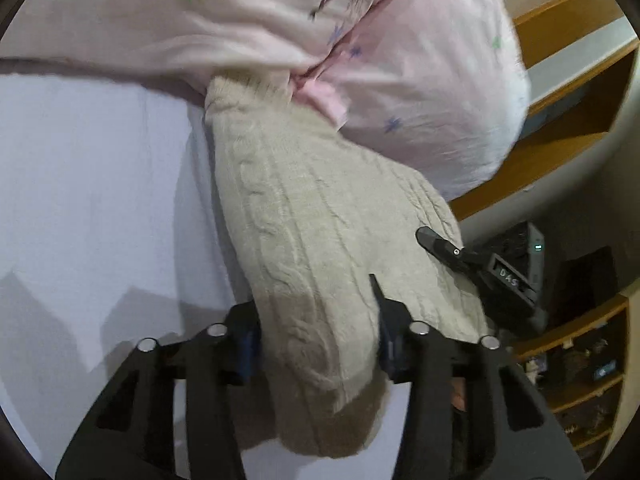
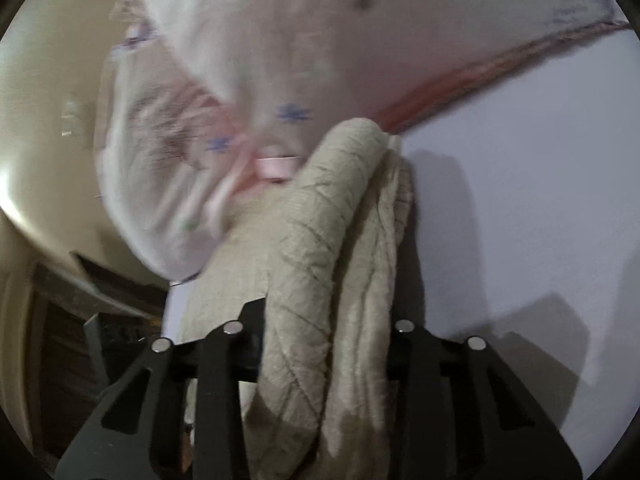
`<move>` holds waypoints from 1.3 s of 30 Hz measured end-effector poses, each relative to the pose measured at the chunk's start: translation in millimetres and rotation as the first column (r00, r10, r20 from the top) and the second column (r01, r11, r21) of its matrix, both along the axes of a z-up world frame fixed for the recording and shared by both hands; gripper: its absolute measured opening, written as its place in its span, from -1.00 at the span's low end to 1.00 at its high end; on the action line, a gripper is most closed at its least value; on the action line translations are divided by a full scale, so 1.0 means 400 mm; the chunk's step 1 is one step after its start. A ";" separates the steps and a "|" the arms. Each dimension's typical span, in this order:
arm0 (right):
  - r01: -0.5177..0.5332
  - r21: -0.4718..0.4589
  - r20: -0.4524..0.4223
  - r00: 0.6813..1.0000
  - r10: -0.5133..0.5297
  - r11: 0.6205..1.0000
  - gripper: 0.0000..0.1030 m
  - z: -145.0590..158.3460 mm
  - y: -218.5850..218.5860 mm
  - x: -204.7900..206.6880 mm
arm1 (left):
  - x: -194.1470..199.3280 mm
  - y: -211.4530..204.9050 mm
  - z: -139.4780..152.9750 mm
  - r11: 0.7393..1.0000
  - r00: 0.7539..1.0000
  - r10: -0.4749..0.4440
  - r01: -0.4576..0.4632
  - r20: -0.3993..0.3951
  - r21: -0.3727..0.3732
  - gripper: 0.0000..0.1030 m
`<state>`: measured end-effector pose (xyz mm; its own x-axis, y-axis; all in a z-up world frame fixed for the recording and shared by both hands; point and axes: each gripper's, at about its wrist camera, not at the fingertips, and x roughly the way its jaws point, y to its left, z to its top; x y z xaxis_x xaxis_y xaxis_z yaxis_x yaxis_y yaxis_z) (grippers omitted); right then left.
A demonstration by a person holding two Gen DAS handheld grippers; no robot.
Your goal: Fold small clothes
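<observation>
A beige cable-knit garment lies bunched across the white table, its far end tucked under a pale pink garment with small star prints. My left gripper is shut on the beige knit at its near end. The right gripper's fingertip shows at the knit's right edge. In the right wrist view my right gripper is shut on a thick fold of the same beige knit, with the pink garment behind it, blurred.
Wooden shelves stand past the table's right side, with a lower shelf of small items. White table surface spreads to the right in the right wrist view. A cream rounded surface is at left.
</observation>
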<state>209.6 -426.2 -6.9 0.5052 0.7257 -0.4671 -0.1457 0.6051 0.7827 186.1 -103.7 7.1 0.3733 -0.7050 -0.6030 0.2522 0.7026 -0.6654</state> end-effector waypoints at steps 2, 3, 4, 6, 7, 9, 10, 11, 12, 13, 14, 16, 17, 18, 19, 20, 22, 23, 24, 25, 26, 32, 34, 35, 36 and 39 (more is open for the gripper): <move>-0.077 0.012 0.022 0.997 0.077 0.997 -0.37 0.010 0.061 -0.004 | -0.038 0.053 0.042 0.999 0.997 0.004 -0.008 0.080 0.046 -0.13; -0.120 -0.023 0.029 0.992 0.120 0.993 -0.36 0.015 0.105 -0.002 | -0.059 0.085 0.060 0.996 0.992 0.014 -0.024 0.122 0.082 -0.13; -0.151 -0.093 0.028 0.988 0.154 0.984 -0.29 0.020 0.151 0.000 | -0.073 0.118 0.067 0.992 0.989 0.026 -0.043 0.146 0.119 -0.12; -0.132 -0.271 0.013 0.990 0.141 0.953 -0.02 0.026 0.216 0.000 | -0.081 0.166 0.056 0.977 0.986 0.062 -0.091 0.152 0.192 -0.01; -0.089 -0.335 0.024 0.994 0.103 0.938 0.16 0.035 0.226 -0.009 | -0.084 0.190 0.041 0.968 0.987 0.085 -0.115 0.139 0.222 0.03; -0.012 -0.350 0.100 0.994 0.050 0.937 0.34 0.077 0.217 -0.056 | -0.092 0.214 0.024 0.969 0.987 0.107 -0.130 0.119 0.209 0.19; 0.001 -0.329 0.138 0.989 0.047 0.944 0.37 0.095 0.213 -0.084 | -0.102 0.218 0.027 0.968 0.984 0.115 -0.142 0.136 0.206 0.21; 0.000 -0.327 0.152 0.987 0.052 0.945 0.40 0.103 0.216 -0.102 | -0.108 0.218 0.033 0.966 0.982 0.113 -0.144 0.151 0.214 0.28; -0.015 -0.343 0.151 0.986 0.071 0.939 0.40 0.105 0.229 -0.121 | -0.115 0.212 0.040 0.961 0.979 0.107 -0.146 0.171 0.233 0.35; -0.042 -0.366 0.134 0.986 0.098 0.930 0.36 0.096 0.251 -0.132 | -0.119 0.206 0.042 0.957 0.978 0.102 -0.146 0.181 0.249 0.39; -0.074 -0.392 0.119 0.984 0.130 0.917 0.22 0.083 0.274 -0.137 | -0.119 0.200 0.040 0.955 0.978 0.099 -0.144 0.181 0.259 0.43; -0.032 -0.503 0.132 0.985 0.113 0.863 -0.66 0.076 0.301 -0.136 | -0.113 0.193 0.028 0.956 0.982 0.096 -0.136 0.162 0.259 0.43; 0.014 -0.506 0.161 0.984 0.078 0.863 -0.72 0.088 0.297 -0.132 | -0.111 0.192 0.024 0.959 0.984 0.092 -0.130 0.155 0.250 0.43; 0.047 -0.482 0.172 0.984 0.043 0.875 -0.77 0.096 0.278 -0.128 | -0.111 0.188 0.016 0.965 0.987 0.081 -0.114 0.142 0.236 0.43; 0.085 -0.472 0.166 0.986 -0.006 0.878 -0.79 0.098 0.256 -0.119 | -0.117 0.191 0.012 0.967 0.987 0.075 -0.107 0.141 0.233 0.43; 0.103 -0.480 0.144 0.989 -0.038 0.871 -0.79 0.087 0.231 -0.121 | -0.121 0.183 0.008 0.967 0.988 0.061 -0.094 0.142 0.238 0.43; 0.062 -0.526 0.073 0.997 -0.027 0.848 -0.78 0.039 0.237 -0.111 | -0.125 0.160 0.004 0.958 0.986 0.047 -0.089 0.158 0.273 0.43; 0.072 -0.546 0.091 0.996 -0.027 0.834 -0.77 0.040 0.246 -0.115 | -0.128 0.157 0.005 0.954 0.985 0.044 -0.091 0.167 0.285 0.43; 0.085 -0.564 0.107 0.994 -0.030 0.822 -0.65 0.050 0.250 -0.124 | -0.135 0.154 0.010 0.948 0.983 0.041 -0.095 0.179 0.303 0.42; 0.099 -0.555 0.114 0.993 -0.042 0.826 -0.52 0.064 0.245 -0.136 | -0.139 0.156 0.013 0.947 0.983 0.044 -0.099 0.181 0.307 0.42; 0.118 -0.534 0.130 0.990 -0.057 0.837 -0.19 0.081 0.231 -0.153 | -0.148 0.160 0.019 0.945 0.981 0.050 -0.107 0.187 0.309 0.42; 0.200 -0.511 0.227 0.969 -0.093 0.836 0.97 0.137 0.209 -0.320 | -0.276 0.182 0.061 0.897 0.962 0.081 -0.184 0.261 0.402 0.82; 0.193 -0.567 0.166 0.979 -0.118 0.801 0.97 0.116 0.230 -0.350 | -0.318 0.179 0.057 0.859 0.960 0.115 -0.224 0.254 0.460 0.93; 0.170 -0.600 0.129 0.985 -0.115 0.781 0.97 0.094 0.253 -0.360 | -0.330 0.174 0.051 0.843 0.962 0.121 -0.230 0.245 0.486 0.97; 0.156 -0.616 0.110 0.988 -0.111 0.772 0.97 0.080 0.267 -0.370 | -0.342 0.165 0.043 0.825 0.964 0.125 -0.233 0.235 0.516 0.97; 0.128 -0.663 0.083 0.992 -0.097 0.738 0.96 0.037 0.322 -0.379 | -0.358 0.140 0.012 0.776 0.969 0.116 -0.225 0.218 0.589 0.97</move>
<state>57.8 -297.2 7.9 0.5919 0.1742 -0.7870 -0.0645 0.9835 0.1691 43.0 -47.6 12.0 0.5815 -0.1303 -0.8031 0.1536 0.9869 -0.0489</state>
